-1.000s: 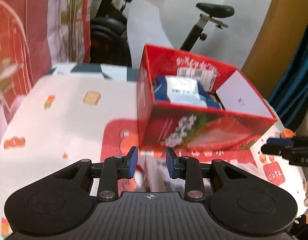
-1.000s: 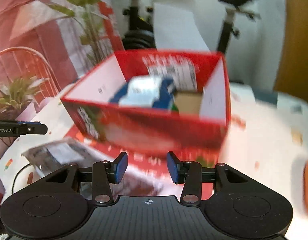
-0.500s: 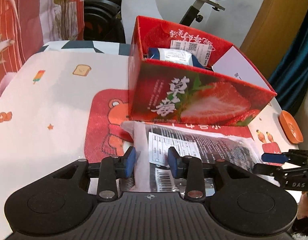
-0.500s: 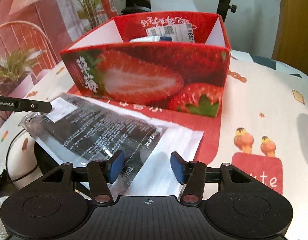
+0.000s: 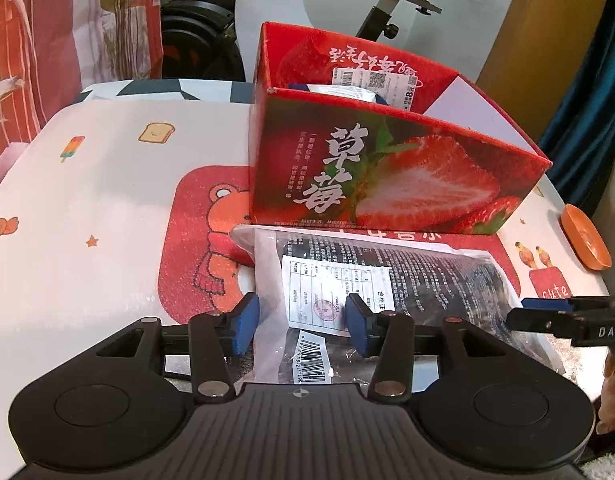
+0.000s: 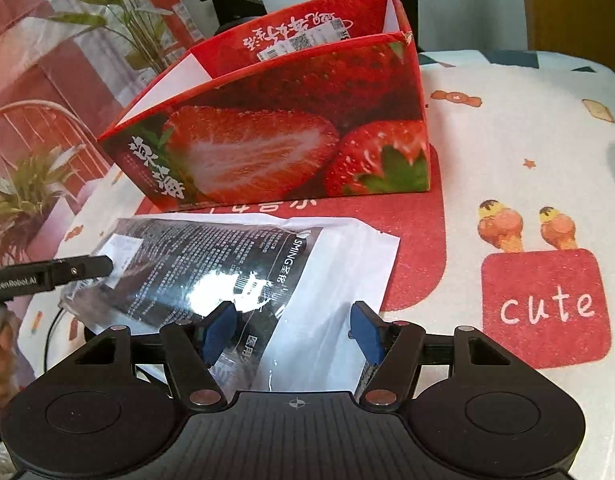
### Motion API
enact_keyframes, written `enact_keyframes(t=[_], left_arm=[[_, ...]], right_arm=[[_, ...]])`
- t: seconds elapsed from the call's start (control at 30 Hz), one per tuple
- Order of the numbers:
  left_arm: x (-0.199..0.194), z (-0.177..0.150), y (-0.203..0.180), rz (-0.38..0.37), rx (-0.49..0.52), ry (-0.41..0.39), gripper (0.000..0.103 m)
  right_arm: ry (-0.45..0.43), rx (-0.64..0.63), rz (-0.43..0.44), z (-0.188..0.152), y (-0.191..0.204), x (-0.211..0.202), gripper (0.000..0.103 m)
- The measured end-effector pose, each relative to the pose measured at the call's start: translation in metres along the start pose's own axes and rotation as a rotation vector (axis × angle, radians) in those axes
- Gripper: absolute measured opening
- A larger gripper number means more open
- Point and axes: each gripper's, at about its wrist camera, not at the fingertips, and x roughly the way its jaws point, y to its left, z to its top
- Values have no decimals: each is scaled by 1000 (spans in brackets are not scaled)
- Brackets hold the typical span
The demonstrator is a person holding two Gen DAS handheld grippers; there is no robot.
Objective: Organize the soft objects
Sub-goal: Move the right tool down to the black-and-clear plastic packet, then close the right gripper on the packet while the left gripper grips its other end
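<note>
Plastic packet (image 6: 243,276) reads "SMING" — tablecloth (image 6: 547,308) patch says "cute".

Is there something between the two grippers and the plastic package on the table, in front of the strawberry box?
Nothing visible. The package lies flat, with the opening left gripper and right gripper right above its near edge, not gripping.

Since a second ago you bring both grippers down toward the plastic-wrapped packet (image 5: 391,280), which now fills the lower centre of each view. The strawberry box (image 5: 387,176) slides up to the upper half of the frame. Your left gripper (image 5: 301,330) and right gripper (image 6: 293,334) are opening, jaws wider apart, straddling the packet's ends.
</note>
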Motion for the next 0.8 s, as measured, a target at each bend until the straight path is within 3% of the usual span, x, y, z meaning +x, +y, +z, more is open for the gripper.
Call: enact_keyframes(t=[0.2,0.53,0.7,0.8], left_arm=[[3,-2,6,-15,-14,10,50],[8,-2,13,-39,-29,25,50],[13,10,16,-83,11,98,53],[19,19,24,-140,13,169,54]], right_arm=[[39,7,73,19,-2,6,61],[101,-92,82,46,0,20,60],[229,-204,137,66,5,31,60],[262,-261,130,76,10,31,54]])
